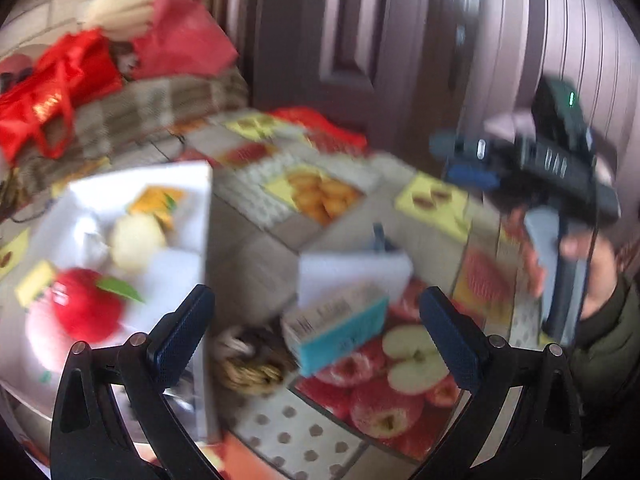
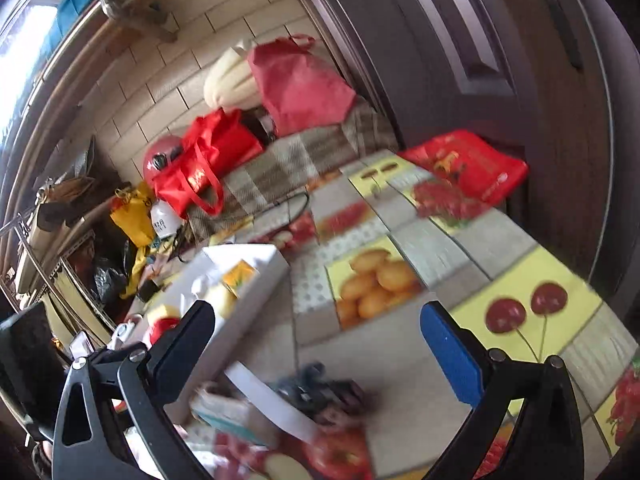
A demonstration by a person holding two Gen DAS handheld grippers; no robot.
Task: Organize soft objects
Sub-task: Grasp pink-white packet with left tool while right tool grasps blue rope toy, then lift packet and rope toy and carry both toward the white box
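A white box [image 1: 176, 184] on the table holds a red apple toy [image 1: 86, 304], a pale yellow round toy [image 1: 136, 242] and an orange piece [image 1: 158, 200]. My left gripper [image 1: 314, 332] is open and empty above a teal-and-white carton [image 1: 340, 328] and a brown-and-yellow knitted item [image 1: 250, 364]. A white block [image 1: 356, 276] lies behind the carton. My right gripper [image 2: 316, 344] is open and empty above the white block [image 2: 272, 404] and a dark crumpled soft item [image 2: 320, 394]. The right gripper also shows in the left wrist view [image 1: 472, 160], held high at the right.
The table carries a fruit-print cloth [image 2: 376, 284]. Red bags [image 2: 208, 160] and a cream cushion [image 2: 230, 80] sit on a checked sofa [image 2: 288, 160] behind it. A red flat bag [image 2: 472, 164] lies at the table's far end. A dark door [image 2: 460, 40] stands behind.
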